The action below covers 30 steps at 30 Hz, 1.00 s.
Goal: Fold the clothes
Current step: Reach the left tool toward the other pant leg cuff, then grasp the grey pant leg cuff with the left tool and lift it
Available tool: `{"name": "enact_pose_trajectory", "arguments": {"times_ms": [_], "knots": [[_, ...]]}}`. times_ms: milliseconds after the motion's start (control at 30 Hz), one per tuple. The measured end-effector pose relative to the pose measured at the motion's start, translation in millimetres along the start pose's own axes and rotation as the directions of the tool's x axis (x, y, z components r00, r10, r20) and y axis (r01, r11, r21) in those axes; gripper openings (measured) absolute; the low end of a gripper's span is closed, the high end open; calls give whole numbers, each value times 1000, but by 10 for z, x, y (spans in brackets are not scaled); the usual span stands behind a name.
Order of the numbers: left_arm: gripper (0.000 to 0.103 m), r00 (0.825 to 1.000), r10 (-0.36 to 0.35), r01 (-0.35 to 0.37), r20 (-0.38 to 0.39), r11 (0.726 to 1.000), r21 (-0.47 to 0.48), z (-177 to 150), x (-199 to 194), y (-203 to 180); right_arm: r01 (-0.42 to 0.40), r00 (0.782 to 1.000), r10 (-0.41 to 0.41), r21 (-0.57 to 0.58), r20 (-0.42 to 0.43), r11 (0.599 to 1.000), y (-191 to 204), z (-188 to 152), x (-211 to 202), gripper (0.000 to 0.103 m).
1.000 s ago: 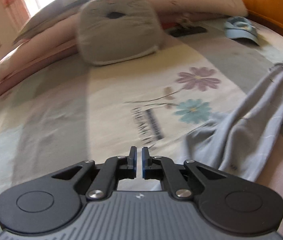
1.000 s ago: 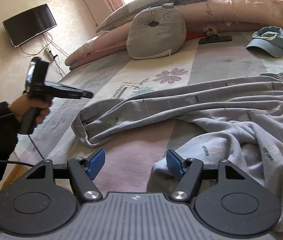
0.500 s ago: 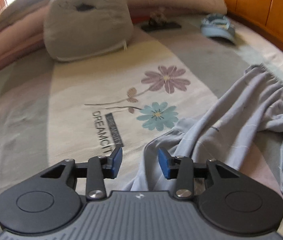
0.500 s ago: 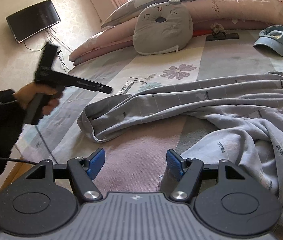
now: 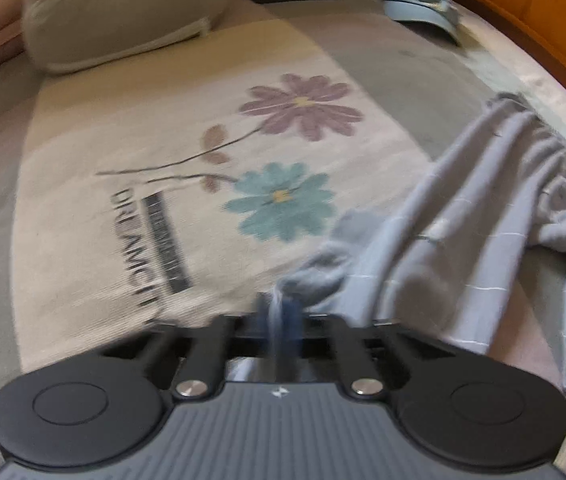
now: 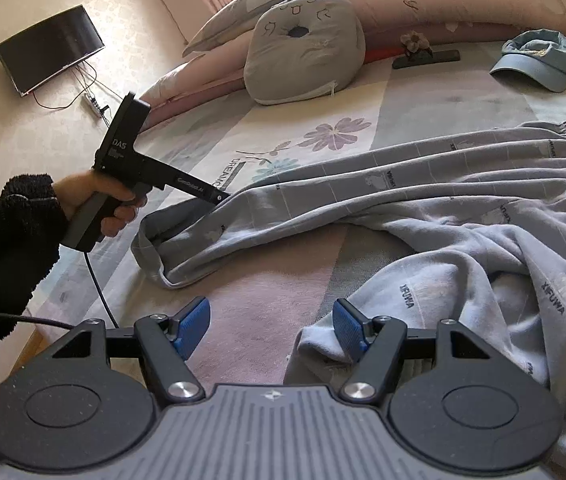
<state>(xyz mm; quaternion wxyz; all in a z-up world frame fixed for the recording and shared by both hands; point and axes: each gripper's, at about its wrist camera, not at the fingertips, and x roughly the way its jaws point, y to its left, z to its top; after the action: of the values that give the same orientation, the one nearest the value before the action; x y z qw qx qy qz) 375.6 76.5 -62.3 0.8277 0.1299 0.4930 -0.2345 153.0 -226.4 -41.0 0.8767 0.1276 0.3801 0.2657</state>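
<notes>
Left gripper (image 5: 279, 316) clamps a cuff of the limp, light grey trousers (image 6: 403, 184) I have sprawled across the bed (image 6: 463, 100), right gripper (image 6: 271, 330) gaping over the other cuff, my likely next hold.

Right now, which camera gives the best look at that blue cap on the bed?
The right wrist view: the blue cap lies sharp and whole on the bedspread, brim and crown clear. The left wrist view shows it only blurred and squashed at the top edge.
</notes>
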Motion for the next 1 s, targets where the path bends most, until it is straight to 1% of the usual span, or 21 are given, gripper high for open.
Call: {"name": "enact_pose_trajectory", "arguments": {"times_ms": [67,167,233,367,500,567,633,767,833,867,933,1000], "knots": [[1,998,37,-38,42,999,24,9,-98,-33,2,1000,-2,-8,-1,1000,9,-1,-7,72],[1,991,47,-41,125,998,-48,-8,-396,118,6,1000,-6,-4,1,1000,1,10,-18,72],[1,981,88,-75,174,994,-81,-68,-619,211,8,1000,-8,1,4,1000,3,19,-27,72],[1,959,157,-118,236,978,-171,-319,-1064,437,7,1000,-7,-11,10,1000,66,25,-45,72],[1,938,217,-138,270,949,-283,-772,-1418,587,-4,1000,4,-29,9,1000,160,20,-52,72],[1,931,247,-148,269,929,-341,-1056,-1540,614,-9,1000,9,-38,8,999,207,18,-55,72],[1,924,282,-161,258,899,-406,-1372,-1638,652,-10,1000,10,-49,3,999,248,10,-54,72],[1,912,342,-175,225,823,-541,-1931,-1789,730,-15,1000,14,-62,-8,998,319,-4,-44,72],[3,913,348,-164,212,790,-591,-2194,-1826,762,-20,1000,19,-69,-14,997,357,-13,-32,72],[7,918,342,-154,203,776,-611,-2309,-1825,770,-22,1000,21,-72,-18,997,376,-17,-24,72],[7,928,325,-135,184,752,-645,-2505,-1810,782,-28,999,26,-78,-27,997,412,-25,-5,72],[11,933,313,-118,178,733,-670,-2645,-1812,800,-32,999,29,-87,-35,996,458,-34,14,72]]}}
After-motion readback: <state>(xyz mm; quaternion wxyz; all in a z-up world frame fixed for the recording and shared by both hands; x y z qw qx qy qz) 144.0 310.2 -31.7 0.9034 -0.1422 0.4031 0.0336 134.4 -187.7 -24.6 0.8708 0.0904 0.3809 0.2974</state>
